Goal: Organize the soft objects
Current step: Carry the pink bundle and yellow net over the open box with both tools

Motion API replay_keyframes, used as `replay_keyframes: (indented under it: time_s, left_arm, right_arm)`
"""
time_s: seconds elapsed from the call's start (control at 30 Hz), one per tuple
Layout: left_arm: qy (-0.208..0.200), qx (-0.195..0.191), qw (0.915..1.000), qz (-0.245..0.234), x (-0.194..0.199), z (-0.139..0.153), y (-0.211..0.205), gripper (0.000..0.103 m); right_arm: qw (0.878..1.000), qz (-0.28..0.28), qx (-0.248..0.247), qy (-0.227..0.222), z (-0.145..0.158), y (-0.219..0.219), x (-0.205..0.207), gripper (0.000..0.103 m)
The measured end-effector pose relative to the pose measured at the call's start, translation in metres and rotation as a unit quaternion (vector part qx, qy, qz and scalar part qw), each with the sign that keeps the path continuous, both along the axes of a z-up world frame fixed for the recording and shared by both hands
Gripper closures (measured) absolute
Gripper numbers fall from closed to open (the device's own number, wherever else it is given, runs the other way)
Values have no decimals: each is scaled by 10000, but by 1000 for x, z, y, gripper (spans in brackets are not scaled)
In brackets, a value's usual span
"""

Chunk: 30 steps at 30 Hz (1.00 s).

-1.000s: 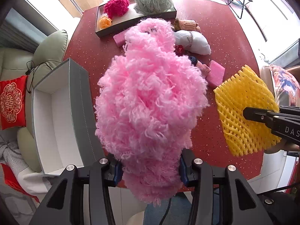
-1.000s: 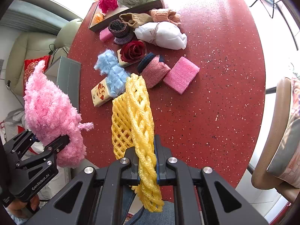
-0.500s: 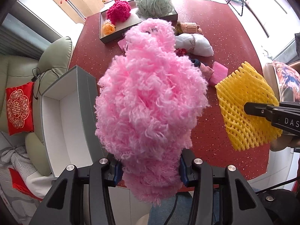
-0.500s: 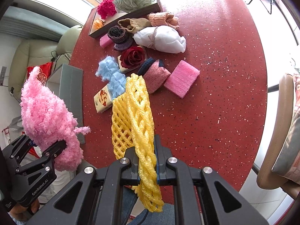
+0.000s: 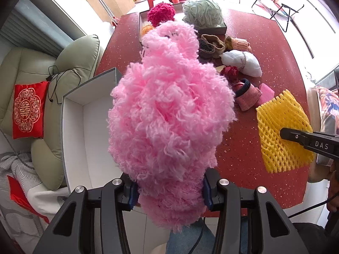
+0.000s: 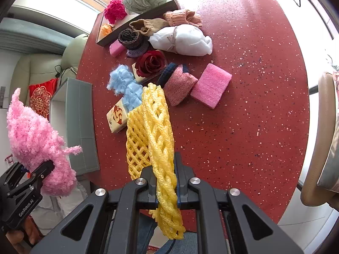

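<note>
While both grippers clamp feather-light loads, the left gripper (image 5: 169,192) squeezes a pink fluffy bundle (image 5: 169,110); the right gripper (image 6: 165,188) pinches springy yellow foam netting (image 6: 156,122) at its edge.

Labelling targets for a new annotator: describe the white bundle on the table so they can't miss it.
On the red speckled table, look just in front of the dark tray at the far edge. The white bundle lies there beside knitted pouches; it alone is plain white cloth, cinched with twine.
</note>
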<state>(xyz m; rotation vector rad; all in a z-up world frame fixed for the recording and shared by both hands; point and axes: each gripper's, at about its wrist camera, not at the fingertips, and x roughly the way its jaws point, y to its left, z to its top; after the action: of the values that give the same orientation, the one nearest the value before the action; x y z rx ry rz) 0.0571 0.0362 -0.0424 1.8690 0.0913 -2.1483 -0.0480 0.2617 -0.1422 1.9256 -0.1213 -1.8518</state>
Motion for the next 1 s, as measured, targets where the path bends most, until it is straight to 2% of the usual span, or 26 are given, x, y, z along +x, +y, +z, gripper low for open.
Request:
replay_keyframes:
  time_s: [0.33, 0.6, 0.77, 1.0]
  left_arm:
    - [328, 171, 9992, 129, 21, 8, -46, 55]
    - [563, 250, 9979, 205, 30, 12, -109, 55]
    - [736, 265, 9957, 498, 47, 13, -149, 55]
    - [796, 232, 9922, 932, 70, 3, -195, 55]
  right_arm:
    - [9990, 302, 260, 197, 9, -57, 8, 91]
    - [9981, 242, 377, 418, 20, -110, 21, 92]
    - [9973, 223, 484, 500, 28, -143, 31, 91]
    - [9936, 631, 565, 749, 43, -204, 41, 91]
